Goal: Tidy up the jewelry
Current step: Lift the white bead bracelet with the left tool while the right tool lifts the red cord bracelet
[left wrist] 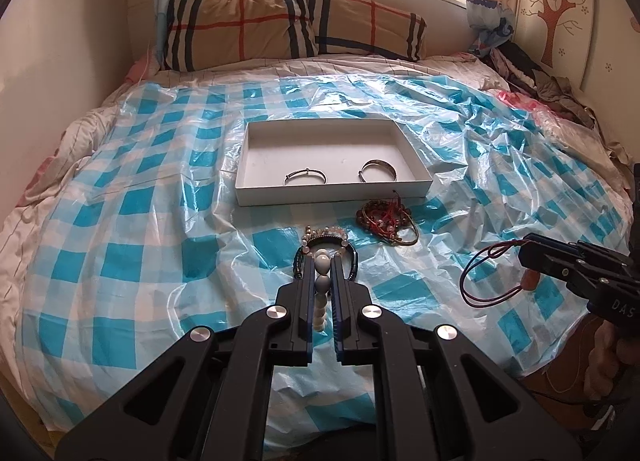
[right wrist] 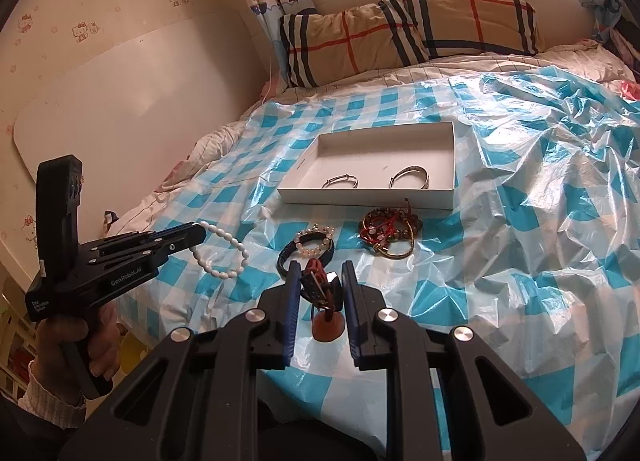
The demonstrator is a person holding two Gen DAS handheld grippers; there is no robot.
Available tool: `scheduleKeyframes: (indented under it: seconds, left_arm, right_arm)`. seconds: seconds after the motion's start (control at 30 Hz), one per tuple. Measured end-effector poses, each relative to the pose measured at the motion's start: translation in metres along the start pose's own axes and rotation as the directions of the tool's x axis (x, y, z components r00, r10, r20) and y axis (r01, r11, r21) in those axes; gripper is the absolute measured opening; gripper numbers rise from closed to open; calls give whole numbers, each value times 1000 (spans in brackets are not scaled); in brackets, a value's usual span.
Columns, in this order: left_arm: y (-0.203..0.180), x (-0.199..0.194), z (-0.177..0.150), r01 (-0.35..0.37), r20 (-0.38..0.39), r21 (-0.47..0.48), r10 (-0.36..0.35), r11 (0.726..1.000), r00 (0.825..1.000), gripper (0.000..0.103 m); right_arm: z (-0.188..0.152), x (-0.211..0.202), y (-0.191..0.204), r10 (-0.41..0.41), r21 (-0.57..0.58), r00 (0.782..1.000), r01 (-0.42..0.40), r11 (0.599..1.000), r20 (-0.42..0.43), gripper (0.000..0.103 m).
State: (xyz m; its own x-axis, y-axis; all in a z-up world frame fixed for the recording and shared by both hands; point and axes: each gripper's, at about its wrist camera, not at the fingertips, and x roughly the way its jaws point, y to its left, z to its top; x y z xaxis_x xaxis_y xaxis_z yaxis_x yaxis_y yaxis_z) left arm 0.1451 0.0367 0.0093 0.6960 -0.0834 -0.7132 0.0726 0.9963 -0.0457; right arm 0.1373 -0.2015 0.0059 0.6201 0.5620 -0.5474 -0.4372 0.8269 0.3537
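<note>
While both grippers hang above the checked plastic sheet (left wrist: 120,221) | left gripper (left wrist: 323,261) clamped tight on white bead bracelet (right wrist: 224,253) | right gripper (right wrist: 320,273) narrowly closed on red cord necklace (left wrist: 488,277) | white box (left wrist: 336,197) holds two silver bangles (left wrist: 305,178)

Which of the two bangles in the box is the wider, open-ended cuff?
The right-hand bangle in the white box: a broad band with a gap. The left bangle is thin wire.

Checked plastic sheet (left wrist: 160,189) covers bed (left wrist: 80,133), bearing box (left wrist: 332,191).
</note>
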Motion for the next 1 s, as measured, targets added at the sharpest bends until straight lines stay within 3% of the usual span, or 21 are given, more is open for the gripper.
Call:
scheduleKeyframes:
  seconds: [1.0]
  left_arm:
    - [-10, 16, 12, -1, 11, 5, 1, 1000, 1000, 7]
  right_arm:
    - [18, 18, 2, 8, -9, 999, -8, 1000, 46, 21]
